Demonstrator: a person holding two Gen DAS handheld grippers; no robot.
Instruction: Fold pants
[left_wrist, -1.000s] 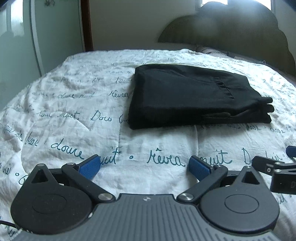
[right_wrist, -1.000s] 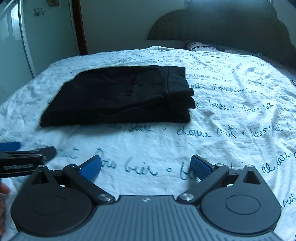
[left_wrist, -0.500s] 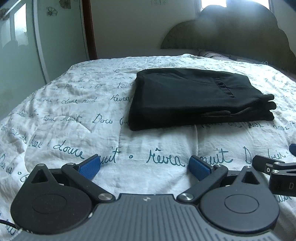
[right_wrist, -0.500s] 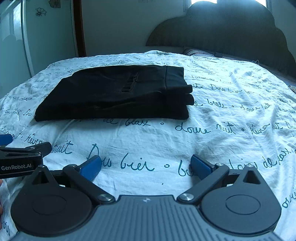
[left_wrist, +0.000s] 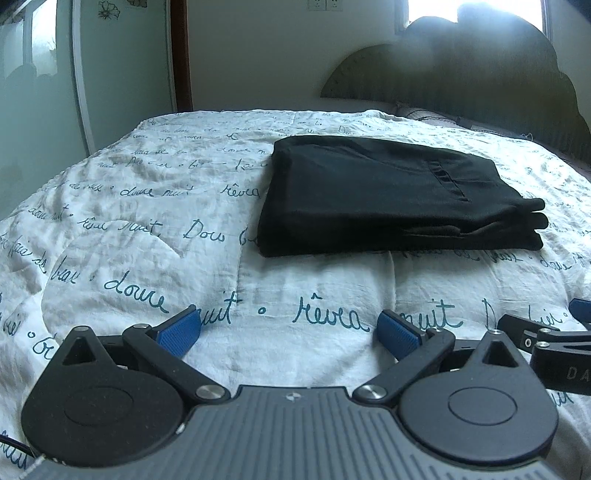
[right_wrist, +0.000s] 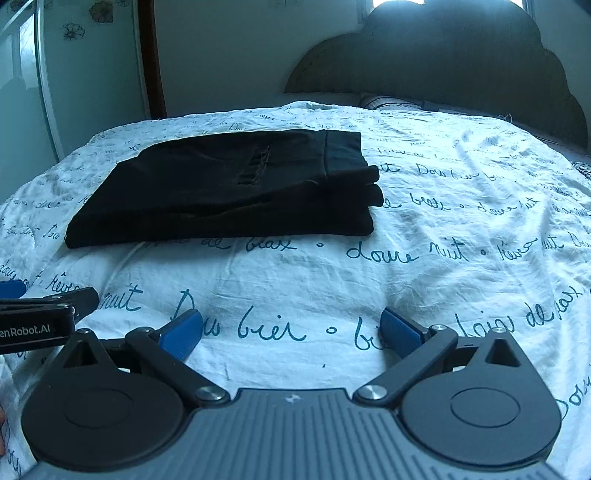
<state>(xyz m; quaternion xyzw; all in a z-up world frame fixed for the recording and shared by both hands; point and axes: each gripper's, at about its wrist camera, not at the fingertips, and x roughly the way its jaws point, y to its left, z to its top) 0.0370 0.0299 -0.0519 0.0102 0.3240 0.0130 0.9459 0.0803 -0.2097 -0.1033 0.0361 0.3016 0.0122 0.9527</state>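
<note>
Pants (left_wrist: 388, 195) lie folded, edges squared, bedspread (left_wrist: 147, 221) around.

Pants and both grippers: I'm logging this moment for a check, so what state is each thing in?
pants: folded into a flat stack, lying on the bedspread, untouched.
left gripper: open, empty, short of the pants.
right gripper: open, empty, short of the pants.
bedspread: spread over the bed, wrinkled.

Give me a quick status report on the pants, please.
Left gripper open, empty. Right gripper open, empty. Black pants folded flat on the bedspread, untouched. Nothing between.
</note>
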